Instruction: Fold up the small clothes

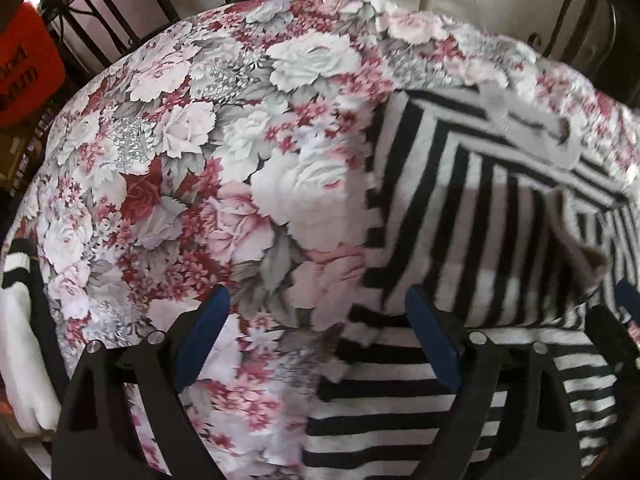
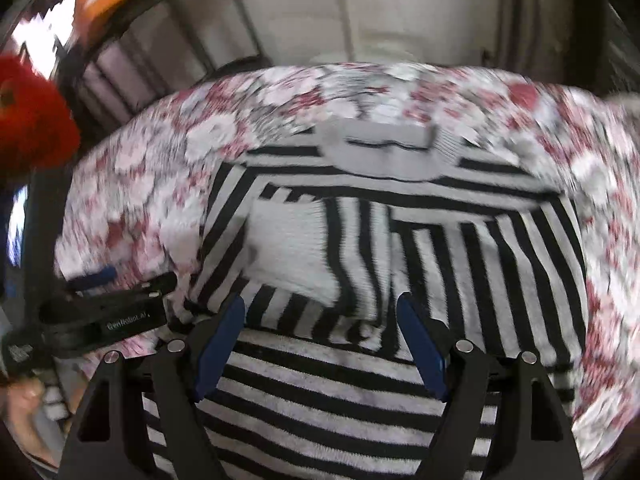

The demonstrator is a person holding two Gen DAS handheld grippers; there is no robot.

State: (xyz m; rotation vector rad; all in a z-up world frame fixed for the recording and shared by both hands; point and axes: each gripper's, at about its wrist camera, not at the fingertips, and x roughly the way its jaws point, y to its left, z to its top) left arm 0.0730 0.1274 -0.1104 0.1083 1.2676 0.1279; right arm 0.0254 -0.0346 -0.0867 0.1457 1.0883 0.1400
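the striped top (image 2: 360, 264) is the thing to look at here, black and white stripes, lying flat on a round table under a floral tablecloth (image 1: 192, 168). it's partly folded: both sleeves are turned in over the body, so the stripes in the upper part run up-and-down or slanted while the lower part has them running across. the grey collar (image 2: 380, 152) sits at the far end of the top, close to the table's far edge.

the right gripper (image 2: 322, 344) hangs over the lower half of the top, blue pads spread wide, only striped fabric visible in the gap below and nothing pinched. so it's released. that view is smeared with motion blur, so fine detail is hard to make out.

the left gripper (image 1: 316, 340) is over the top's left edge, jaws wide apart and empty. one blue pad is over bare tablecloth left of the top, the other over the stripes. in the right wrist view you can see the left gripper side-on just left of the top, with part of a hand (image 2: 24, 416) below it.

left of the top, off the table's edge, there's some white fabric with a black and white cuff (image 1: 16, 264). further left and beyond it, an orange box (image 1: 24, 68). dark metal chair backs (image 1: 132, 12) stand past the table on the collar side.
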